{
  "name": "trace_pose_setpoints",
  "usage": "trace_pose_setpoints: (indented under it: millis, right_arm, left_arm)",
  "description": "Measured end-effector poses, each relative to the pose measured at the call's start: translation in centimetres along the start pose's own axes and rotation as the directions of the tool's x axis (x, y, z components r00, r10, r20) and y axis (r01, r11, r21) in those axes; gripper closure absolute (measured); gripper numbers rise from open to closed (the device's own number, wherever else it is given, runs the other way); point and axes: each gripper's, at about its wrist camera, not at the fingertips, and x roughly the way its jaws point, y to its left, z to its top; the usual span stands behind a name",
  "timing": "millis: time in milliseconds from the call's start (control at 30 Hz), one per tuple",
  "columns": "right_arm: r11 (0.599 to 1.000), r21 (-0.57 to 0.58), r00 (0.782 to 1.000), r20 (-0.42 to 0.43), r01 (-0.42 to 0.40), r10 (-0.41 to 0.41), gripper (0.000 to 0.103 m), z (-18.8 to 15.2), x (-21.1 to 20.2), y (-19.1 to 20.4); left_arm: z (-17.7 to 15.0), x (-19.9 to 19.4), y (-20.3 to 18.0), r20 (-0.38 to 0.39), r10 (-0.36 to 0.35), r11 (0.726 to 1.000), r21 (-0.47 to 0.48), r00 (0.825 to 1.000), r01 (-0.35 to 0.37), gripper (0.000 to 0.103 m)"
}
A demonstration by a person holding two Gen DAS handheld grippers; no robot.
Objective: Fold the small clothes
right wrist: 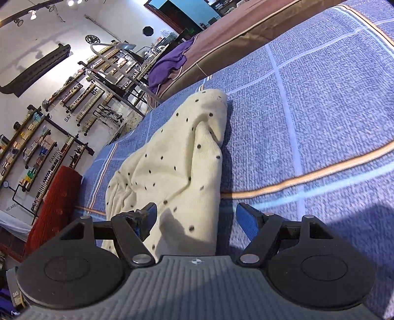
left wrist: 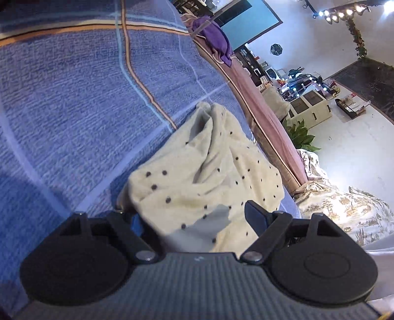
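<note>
Cream garment (left wrist: pixel 206 169) with small dark dots, ribbed knit, bunched and creased, lying on blue bedspread (left wrist: pixel 73 110); same garment (right wrist: pixel 172 157) in right wrist view, one narrow end pointing away toward the far edge of the bed.

Left gripper (left wrist: pixel 189 216): jaws spread wide, fabric between them and draped over the left one, nothing visibly pinched. Right gripper (right wrist: pixel 197 219): jaws also wide apart, fabric edge lying between, left jaw touching cloth, not clamped on it.

Readable text on wall shelves (right wrist: pixel 49 137) in right view: "FAMILY", "SAY", "WE ARE" partly cut off. No label legible on garment.

Bedspread blue woven, with pale blue, white and orange-brown stripes crossing in a grid. Brown mattress edge (left wrist: pixel 266 118) beyond, purple cloth (left wrist: pixel 216 39) on it. Red textured roll (right wrist: pixel 56 209) beside bed in right view. Left view: floral quilt (left wrist: pixel 344 204) on floor side, green plant (left wrist: pixel 300 135), cream cabinet (left wrist: pixel 310 105), string of spot lights (left wrist: pixel 342 12) overhead, white walls.
</note>
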Motion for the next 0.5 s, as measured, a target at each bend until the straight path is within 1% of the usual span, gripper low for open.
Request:
trace_pose_setpoints:
  millis: [33,67,100,133,167,200,233,300,333,367,433,500]
  right_arm:
    - [1.0,0.01,1.0,0.005,-0.013,0.013,0.0,0.5,0.7,0.1]
    - [1.0,0.021,1.0,0.018,-0.018,0.017,0.0,1.0,1.4,0.1]
    - [0.999,0.032,0.999,0.036,-0.021,0.02,0.0,1.6,2.0,0.2]
    - [0.999,0.045,0.998,0.05,-0.027,0.024,0.0,2.1,2.5,0.1]
    - [0.998,0.054,0.998,0.059,-0.031,0.027,0.006,2.6,3.0,0.2]
    - [0.998,0.055,0.998,0.058,-0.029,0.026,0.04,2.9,3.5,0.4]
    - [0.998,0.053,0.999,0.041,-0.017,0.015,0.068,3.0,4.0,0.7]
    - [0.999,0.035,1.0,0.013,-0.001,0.001,0.077,2.7,4.3,1.1]
    - [1.0,0.013,1.0,0.016,0.006,-0.007,0.082,2.3,3.9,1.5]
    - [1.0,-0.002,1.0,0.014,0.012,-0.012,0.084,2.2,3.6,1.8]
    - [1.0,-0.025,1.0,0.028,0.01,-0.009,0.087,2.3,2.5,3.1]
    - [0.996,-0.086,0.999,0.04,-0.009,0.013,0.088,2.8,1.5,5.5]
  left_arm:
    - [0.3,0.4,-0.2,0.012,0.012,1.0,0.015,1.0,-0.012,0.036]
    - [0.6,0.9,-0.4,0.017,0.027,0.999,0.03,0.999,-0.027,0.041]
    - [0.8,1.3,-0.6,0.019,0.036,0.999,0.039,0.999,-0.037,0.052]
    - [1.1,1.6,-0.6,0.018,0.047,0.998,0.041,0.999,-0.048,0.067]
    - [1.2,1.9,-0.5,0.012,0.054,0.998,0.036,0.998,-0.054,0.074]
    - [1.3,2.2,-0.5,0.001,0.052,0.998,0.028,0.999,-0.052,0.08]
    - [1.4,2.3,-0.5,-0.002,0.052,0.998,0.026,0.999,-0.052,0.083]
    - [1.6,2.4,-1.1,-0.005,0.061,0.996,0.057,0.998,-0.061,0.086]
    - [1.8,2.4,-1.6,-0.006,0.067,0.994,0.081,0.998,-0.066,0.087]
    - [2.0,2.1,-2.1,-0.006,0.069,0.993,0.099,0.998,-0.068,0.088]
    - [2.5,1.1,-3.3,0.002,0.045,0.989,0.143,0.999,-0.045,0.089]
    - [3.4,-0.8,-5.1,0.031,0.035,0.976,0.212,0.999,-0.04,0.089]
